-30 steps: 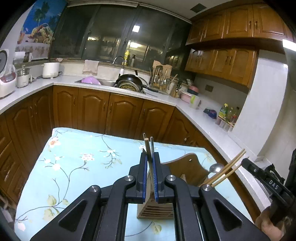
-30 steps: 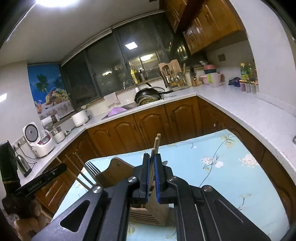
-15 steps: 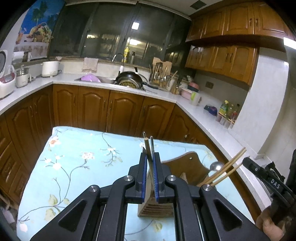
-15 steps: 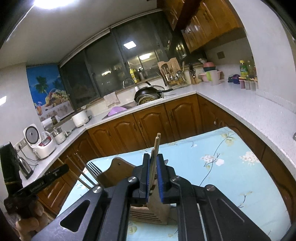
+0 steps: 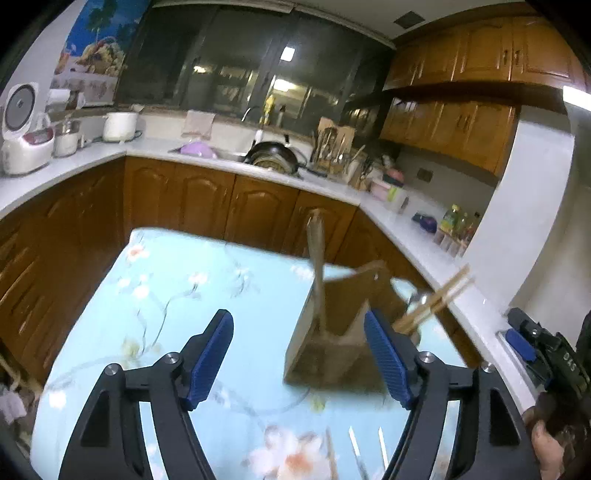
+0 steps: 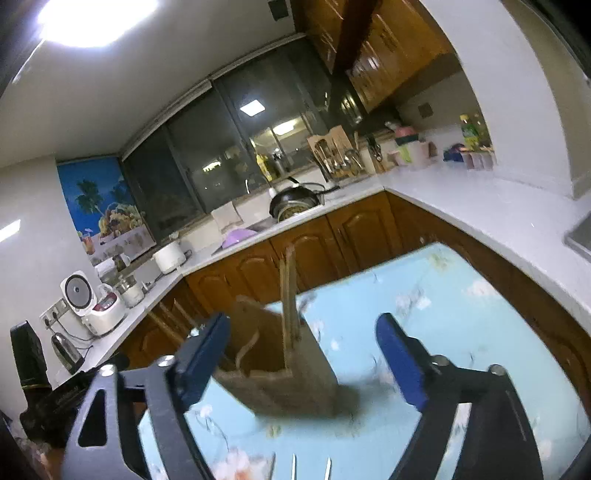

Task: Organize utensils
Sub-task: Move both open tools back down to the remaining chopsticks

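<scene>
Chopsticks (image 5: 317,273) now upright in wooden holder (image 5: 332,343) on floral table (image 5: 177,295) | half a second ago clamped, now my left tongs (image 5: 299,354) and right tongs (image 6: 303,362) gape wide, holding nothing | drop done; remaining utensils next.

We see dim, warm kitchen; ceiling lamp (image 6: 92,18) glares at 11 o'clock in right view; motion blur smears utensil holder (image 5: 332,332) and tablecloth (image 5: 177,295); fisheye bends, darkens edges
</scene>
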Motion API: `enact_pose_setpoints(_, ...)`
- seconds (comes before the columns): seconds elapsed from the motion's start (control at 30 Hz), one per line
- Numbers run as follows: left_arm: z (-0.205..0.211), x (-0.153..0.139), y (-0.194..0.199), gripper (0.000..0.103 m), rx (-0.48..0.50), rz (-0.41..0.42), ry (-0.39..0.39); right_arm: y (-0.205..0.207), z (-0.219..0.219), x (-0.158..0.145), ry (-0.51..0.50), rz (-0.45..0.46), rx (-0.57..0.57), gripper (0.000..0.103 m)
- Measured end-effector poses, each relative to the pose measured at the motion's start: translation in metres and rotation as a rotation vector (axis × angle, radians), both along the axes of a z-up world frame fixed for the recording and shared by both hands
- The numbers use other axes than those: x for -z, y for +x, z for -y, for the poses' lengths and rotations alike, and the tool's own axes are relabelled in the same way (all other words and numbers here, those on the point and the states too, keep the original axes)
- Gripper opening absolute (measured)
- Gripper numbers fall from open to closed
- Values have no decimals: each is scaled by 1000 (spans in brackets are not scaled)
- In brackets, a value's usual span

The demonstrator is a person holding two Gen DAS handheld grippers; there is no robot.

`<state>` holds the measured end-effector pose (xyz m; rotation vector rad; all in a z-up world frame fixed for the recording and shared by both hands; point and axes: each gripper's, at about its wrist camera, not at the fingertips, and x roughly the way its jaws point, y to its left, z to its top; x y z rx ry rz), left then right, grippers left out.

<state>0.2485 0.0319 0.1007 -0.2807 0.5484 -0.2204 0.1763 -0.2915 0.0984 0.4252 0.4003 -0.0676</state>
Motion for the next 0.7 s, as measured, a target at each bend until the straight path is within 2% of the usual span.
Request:
enact_pose_setpoints(0.17, -5, 22, -33, 77, -3, -72, 9, -31, -7, 30, 8, -56, 9, 92)
enact_pose_setpoints(0.37, -7, 37, -70, 78, 2, -118, 32, -67, -21, 54, -20, -67, 21, 92)
enact_pose_setpoints(0.7, 0, 44, -86, 78, 33, -182, 66, -85, -35, 81, -15, -163, -3, 92)
